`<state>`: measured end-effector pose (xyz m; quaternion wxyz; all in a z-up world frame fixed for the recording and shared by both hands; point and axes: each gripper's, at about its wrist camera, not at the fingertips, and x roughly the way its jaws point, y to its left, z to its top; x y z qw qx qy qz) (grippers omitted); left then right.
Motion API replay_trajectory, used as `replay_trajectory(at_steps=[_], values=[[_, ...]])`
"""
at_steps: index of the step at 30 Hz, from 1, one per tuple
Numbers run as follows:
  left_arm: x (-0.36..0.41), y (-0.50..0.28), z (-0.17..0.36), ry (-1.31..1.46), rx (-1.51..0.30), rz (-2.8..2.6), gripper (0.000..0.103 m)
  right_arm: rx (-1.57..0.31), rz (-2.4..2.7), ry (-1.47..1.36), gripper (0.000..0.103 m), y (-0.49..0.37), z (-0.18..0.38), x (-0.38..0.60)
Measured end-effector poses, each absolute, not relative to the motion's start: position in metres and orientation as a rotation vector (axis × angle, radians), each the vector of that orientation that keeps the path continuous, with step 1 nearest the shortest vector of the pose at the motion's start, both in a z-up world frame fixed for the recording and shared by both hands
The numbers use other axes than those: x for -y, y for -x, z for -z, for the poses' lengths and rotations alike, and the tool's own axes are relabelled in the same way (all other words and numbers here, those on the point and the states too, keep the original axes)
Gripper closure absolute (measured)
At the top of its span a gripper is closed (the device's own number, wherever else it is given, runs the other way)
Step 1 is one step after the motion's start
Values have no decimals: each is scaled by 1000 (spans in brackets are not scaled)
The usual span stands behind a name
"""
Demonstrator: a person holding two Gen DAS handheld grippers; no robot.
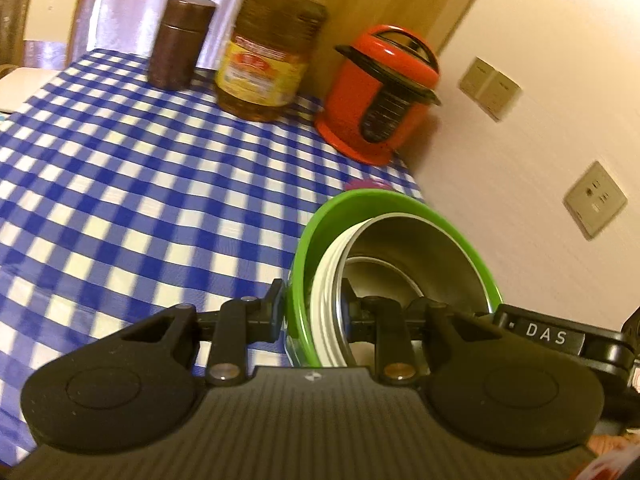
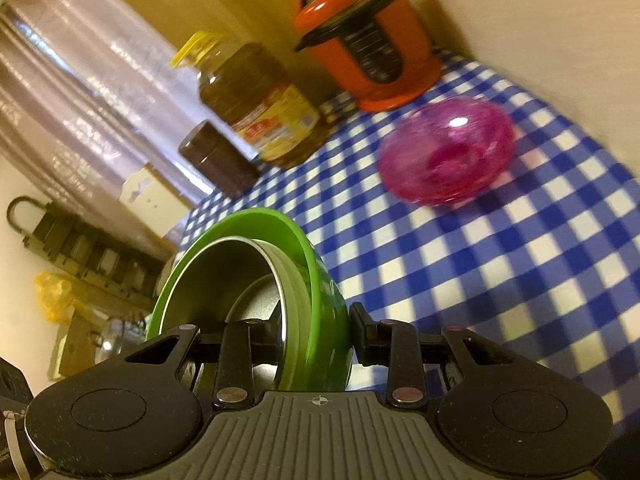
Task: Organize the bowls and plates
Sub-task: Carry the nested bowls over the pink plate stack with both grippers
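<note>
Held aloft over the desk (image 1: 120,184): one green bowl (image 1: 316,232), tipped up on edge, mouth turned sideways rather than skyward, rim running near-vertical between both sets of tongs. Nested inside, one steel bowl (image 1: 420,248) with a white ribbed outer wall, mouth facing the same way; a ringed base or perhaps a second smaller piece down inside it, hard to tell which.

Left tongs (image 1: 314,316) narrowed to a slim gap and clamped across the stacked rims, one pad outside the green wall, the other inside the steel one. Right tongs (image 2: 316,332) likewise pinched on the opposite side of the stack, one finger inside the steel bowl (image 2: 224,276), one against the glossy green bowl (image 2: 320,288) from outside. Bright lime plastic, smooth and shiny; brushed grey metal within.

On the blue-and-white checked desk (image 2: 500,280): one translucent pink bowl (image 2: 446,152), upright, well apart from the held stack, near the wall. Further back, lined along the far edge: one red cooker (image 1: 380,96) with a black handle, one big oil bottle (image 1: 268,52) with a yellow label, one dark brown canister (image 1: 180,42). Everything slightly smeared with motion blur.
</note>
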<state>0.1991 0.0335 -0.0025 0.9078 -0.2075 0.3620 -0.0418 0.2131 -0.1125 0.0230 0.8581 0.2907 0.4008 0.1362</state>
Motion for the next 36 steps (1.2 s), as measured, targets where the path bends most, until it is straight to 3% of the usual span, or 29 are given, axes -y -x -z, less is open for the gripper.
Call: replay_trajectory(at_steps=[17,36], values=[[40,-224,6,386,-807,183,79,-829,-177,-663,71,-202,-22,192],[65,-262,27,383,-856,231,79,-858,-122,-674,71,-225,-5,226]])
